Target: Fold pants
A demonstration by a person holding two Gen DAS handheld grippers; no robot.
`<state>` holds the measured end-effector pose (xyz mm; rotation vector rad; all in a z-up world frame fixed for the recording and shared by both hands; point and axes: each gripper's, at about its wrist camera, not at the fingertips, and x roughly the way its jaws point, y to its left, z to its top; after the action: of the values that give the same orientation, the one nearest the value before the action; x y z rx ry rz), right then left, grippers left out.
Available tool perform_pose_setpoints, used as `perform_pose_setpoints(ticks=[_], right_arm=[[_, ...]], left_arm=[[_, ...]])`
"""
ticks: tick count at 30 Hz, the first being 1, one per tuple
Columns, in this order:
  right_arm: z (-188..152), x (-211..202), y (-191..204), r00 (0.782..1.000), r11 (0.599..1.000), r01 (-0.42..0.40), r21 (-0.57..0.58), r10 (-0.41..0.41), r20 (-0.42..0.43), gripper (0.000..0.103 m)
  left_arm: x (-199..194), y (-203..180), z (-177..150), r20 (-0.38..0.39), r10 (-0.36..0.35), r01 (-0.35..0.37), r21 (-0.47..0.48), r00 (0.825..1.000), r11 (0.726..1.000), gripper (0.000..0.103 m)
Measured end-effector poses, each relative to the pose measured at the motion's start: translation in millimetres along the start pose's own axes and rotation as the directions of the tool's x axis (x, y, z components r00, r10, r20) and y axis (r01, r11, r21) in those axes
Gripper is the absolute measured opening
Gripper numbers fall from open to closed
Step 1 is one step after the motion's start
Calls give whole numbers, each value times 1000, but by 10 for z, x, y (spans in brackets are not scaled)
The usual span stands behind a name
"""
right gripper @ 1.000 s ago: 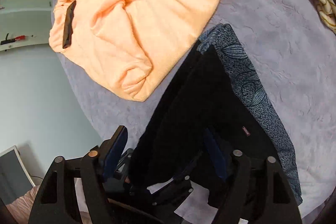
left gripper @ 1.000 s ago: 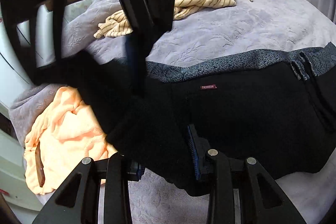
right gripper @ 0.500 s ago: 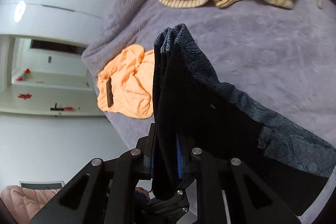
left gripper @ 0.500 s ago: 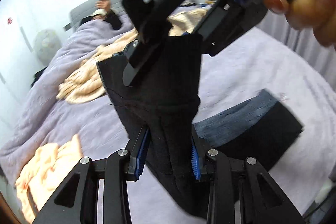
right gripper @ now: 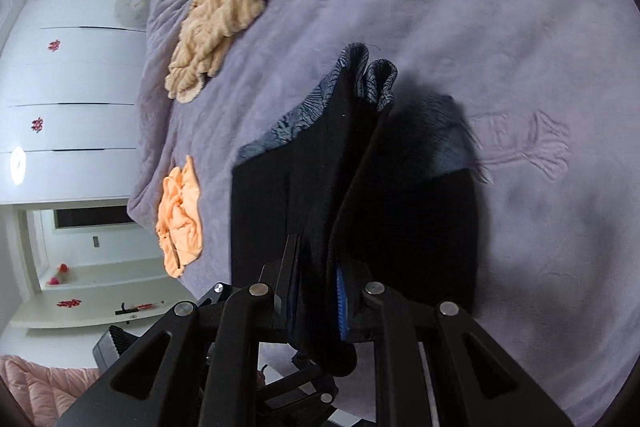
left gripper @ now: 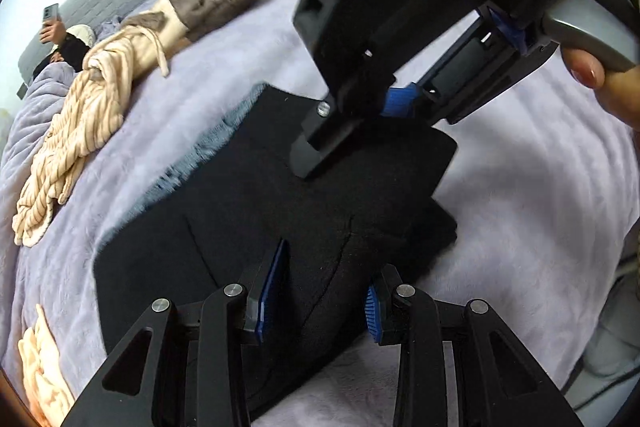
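Left wrist view: the left tongs [left gripper: 320, 291] stand part open with black pants [left gripper: 280, 211] lying between the blue pads on the lilac blanket [left gripper: 520, 187]; whether the pads press the cloth cannot be told; beyond them the right tongs [left gripper: 360, 115], lettered "D A" on the casing, come down onto the far fold. Right wrist view: the right tongs [right gripper: 316, 303] are clamped on a raised fold of the pants [right gripper: 360, 167], with an orange towel [right gripper: 180, 215] to their left and embossed lettering, unreadable, in the blanket [right gripper: 520, 27] to their right.
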<state>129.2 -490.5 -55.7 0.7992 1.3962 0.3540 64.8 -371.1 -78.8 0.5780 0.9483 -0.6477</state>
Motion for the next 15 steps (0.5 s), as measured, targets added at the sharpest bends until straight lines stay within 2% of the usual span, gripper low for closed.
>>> perform_pose_setpoints(ticks=[2,3,6,8,10,13,15], right_arm=[[-55,159,-276,999,999,27,24,-26,-24,17],[-87,226,-362,999,999,40,32,-39,-32,17],[-165,306,-498,999,997,29,66,-26,-43,20],[-186,249,-423,998,997,56,49,-54,-40,22],[-205,203,-326,992,992,121,20,-120,-47,29],[-228,94,-160,970,970,242,-37,-243,-26,31],[-242,-35,-46,953,950,304,-72,-303,25,31]], left_arm=[[34,-48,-7,-17,7,-7,19,1000,1000,36],[11,-37,14,-35,-2,2,16,999,1000,40],[-108,64,0,-83,-49,48,-14,995,999,59],[-259,230,-55,-84,-60,55,-59,995,997,80],[-389,382,-135,-76,-40,32,-105,996,994,89],[-475,811,-212,-107,4,-29,-234,994,972,90],[-409,1136,-275,-153,34,-85,-334,988,939,90]])
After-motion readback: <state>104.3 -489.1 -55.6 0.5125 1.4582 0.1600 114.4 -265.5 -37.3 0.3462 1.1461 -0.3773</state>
